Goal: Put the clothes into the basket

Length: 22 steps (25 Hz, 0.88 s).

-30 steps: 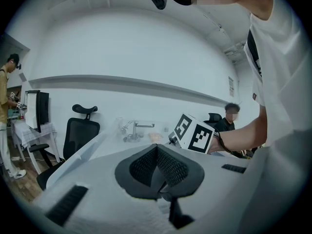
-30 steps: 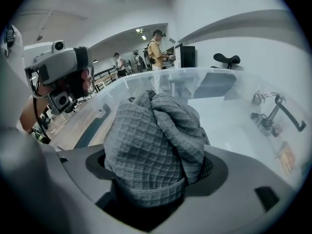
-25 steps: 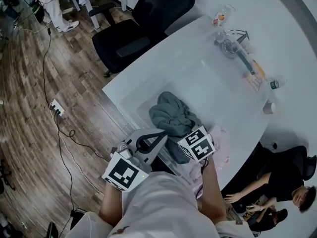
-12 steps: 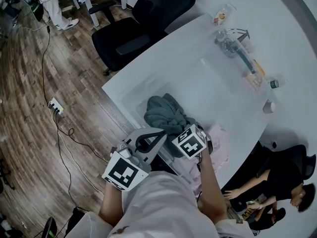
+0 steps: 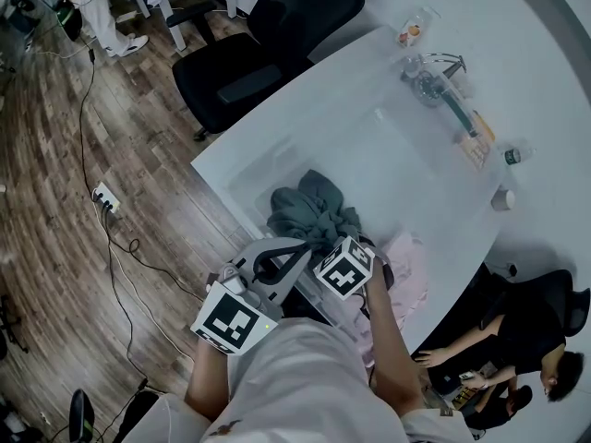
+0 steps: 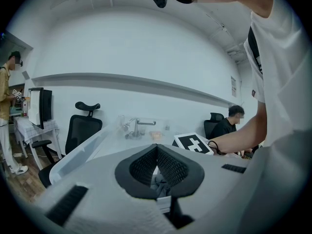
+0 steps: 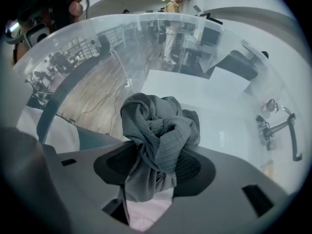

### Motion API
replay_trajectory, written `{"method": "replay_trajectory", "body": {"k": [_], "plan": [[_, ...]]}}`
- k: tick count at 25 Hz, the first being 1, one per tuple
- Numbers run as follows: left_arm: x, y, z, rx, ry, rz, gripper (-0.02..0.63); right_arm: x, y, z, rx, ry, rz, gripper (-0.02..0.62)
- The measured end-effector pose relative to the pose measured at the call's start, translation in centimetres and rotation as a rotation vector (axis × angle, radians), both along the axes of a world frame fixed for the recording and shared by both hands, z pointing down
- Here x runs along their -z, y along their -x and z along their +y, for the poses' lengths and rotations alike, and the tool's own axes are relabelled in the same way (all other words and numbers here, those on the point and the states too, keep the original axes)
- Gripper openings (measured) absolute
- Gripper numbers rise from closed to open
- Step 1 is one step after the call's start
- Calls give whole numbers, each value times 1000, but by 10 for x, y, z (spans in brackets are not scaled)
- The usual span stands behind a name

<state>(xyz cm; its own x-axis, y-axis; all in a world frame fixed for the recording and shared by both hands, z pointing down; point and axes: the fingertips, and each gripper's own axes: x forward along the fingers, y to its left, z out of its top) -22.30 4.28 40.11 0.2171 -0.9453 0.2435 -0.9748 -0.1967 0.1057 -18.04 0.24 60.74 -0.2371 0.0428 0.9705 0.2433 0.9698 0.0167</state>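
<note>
A crumpled grey garment (image 5: pixel 309 212) lies in the near end of a clear plastic basket (image 5: pixel 277 160) on the white table. My right gripper (image 5: pixel 325 243) points steeply down into it. Its jaws have just been closing, and the grey garment (image 7: pixel 158 130) is bunched between the pads of the right gripper (image 7: pixel 156 165). A pink garment (image 5: pixel 408 270) lies to the right of it, and the pink garment (image 7: pixel 151 211) shows under the jaws. My left gripper (image 5: pixel 301 247) hovers at the basket's near edge, shut and empty; in its own view the left gripper (image 6: pixel 157 148) has its pads meeting.
A black office chair (image 5: pixel 249 53) stands past the table's left corner. A metal rack (image 5: pixel 432 74), small bottles and a cup (image 5: pixel 502 201) sit at the table's far right. Seated people (image 5: pixel 499 349) are at lower right. Cables (image 5: pixel 106 201) run over the wooden floor.
My right gripper has sunk and shifted left into the grey garment, whose heap has bunched up and slid a little left. The left gripper has stayed put.
</note>
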Motion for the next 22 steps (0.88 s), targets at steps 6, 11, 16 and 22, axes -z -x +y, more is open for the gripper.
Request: {"method": "replay_trajectory", "body": {"k": [6, 11, 16, 22], "plan": [[3, 3, -1, -4, 6, 5, 6, 7, -7, -4, 42, -84, 42, 239], [7, -4, -7, -35, -1, -8, 6, 23, -13, -13, 15, -120, -1, 239], [9, -10, -14, -65, -5, -7, 6, 55, -6, -19, -78, -101, -170, 239], [18, -23, -25, -107, -18, -3, 6, 112, -1, -32, -183, -102, -451, 173]]}}
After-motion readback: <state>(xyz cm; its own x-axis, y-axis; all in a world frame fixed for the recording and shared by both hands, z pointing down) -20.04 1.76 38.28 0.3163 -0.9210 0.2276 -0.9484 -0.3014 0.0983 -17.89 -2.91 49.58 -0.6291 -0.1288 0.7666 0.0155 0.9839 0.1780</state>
